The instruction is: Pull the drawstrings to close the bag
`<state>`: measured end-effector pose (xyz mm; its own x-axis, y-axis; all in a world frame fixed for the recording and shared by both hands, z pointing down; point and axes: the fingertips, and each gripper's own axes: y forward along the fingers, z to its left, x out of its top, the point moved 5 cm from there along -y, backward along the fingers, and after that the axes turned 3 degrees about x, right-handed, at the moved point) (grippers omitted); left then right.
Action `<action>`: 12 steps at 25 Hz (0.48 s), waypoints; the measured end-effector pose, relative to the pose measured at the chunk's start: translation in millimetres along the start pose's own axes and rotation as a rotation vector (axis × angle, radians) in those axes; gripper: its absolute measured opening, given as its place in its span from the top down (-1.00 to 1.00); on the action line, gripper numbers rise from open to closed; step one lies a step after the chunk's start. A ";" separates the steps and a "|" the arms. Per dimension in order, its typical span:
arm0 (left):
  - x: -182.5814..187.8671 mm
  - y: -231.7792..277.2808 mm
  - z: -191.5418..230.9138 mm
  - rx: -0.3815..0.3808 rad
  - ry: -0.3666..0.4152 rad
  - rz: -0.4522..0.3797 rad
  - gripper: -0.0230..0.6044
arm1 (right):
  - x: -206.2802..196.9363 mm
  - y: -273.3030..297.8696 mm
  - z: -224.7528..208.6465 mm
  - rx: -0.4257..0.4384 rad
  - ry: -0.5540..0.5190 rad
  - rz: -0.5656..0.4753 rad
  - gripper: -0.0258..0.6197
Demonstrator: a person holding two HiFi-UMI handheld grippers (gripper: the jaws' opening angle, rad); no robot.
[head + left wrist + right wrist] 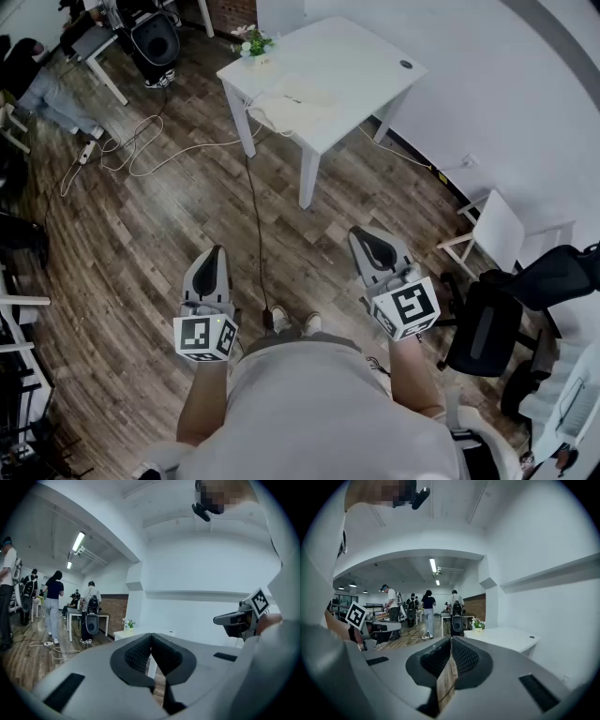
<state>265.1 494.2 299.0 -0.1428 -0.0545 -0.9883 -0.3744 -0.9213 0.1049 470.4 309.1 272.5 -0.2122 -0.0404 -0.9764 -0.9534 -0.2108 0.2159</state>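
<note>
A pale cloth bag (305,94) lies flat on the white table (361,66) far ahead of me, with a cord (260,117) trailing over the table's near edge. My left gripper (217,251) and right gripper (364,234) are held side by side at waist height over the wooden floor, well short of the table. Both are shut with nothing between the jaws. In the left gripper view the left gripper (151,634) has its pads together. The right gripper view shows the right gripper (451,639) closed the same way.
A small potted plant (253,42) stands at the table's far left corner. A black cable (255,225) and white cables (141,141) run over the floor. A black office chair (487,328) and a white chair (497,230) stand to my right. Several people (427,606) stand at desks beyond.
</note>
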 end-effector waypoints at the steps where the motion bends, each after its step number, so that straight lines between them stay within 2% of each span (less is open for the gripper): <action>1: -1.5 0.2 3.5 0.003 -0.003 0.002 0.88 | -3.7 4.0 1.1 -0.003 0.000 0.013 0.80; 7: -8.3 -2.9 37.2 0.014 -0.015 0.015 0.88 | -10.4 39.8 14.0 0.001 -0.004 0.057 0.80; 12: 2.5 3.4 84.3 0.023 -0.022 -0.001 0.88 | 0.8 82.0 31.3 0.003 0.043 0.024 0.79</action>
<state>186.2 523.4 306.3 -0.1627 -0.0451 -0.9856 -0.3959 -0.9120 0.1071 385.3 322.4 289.6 -0.2258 -0.0872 -0.9703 -0.9487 -0.2066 0.2393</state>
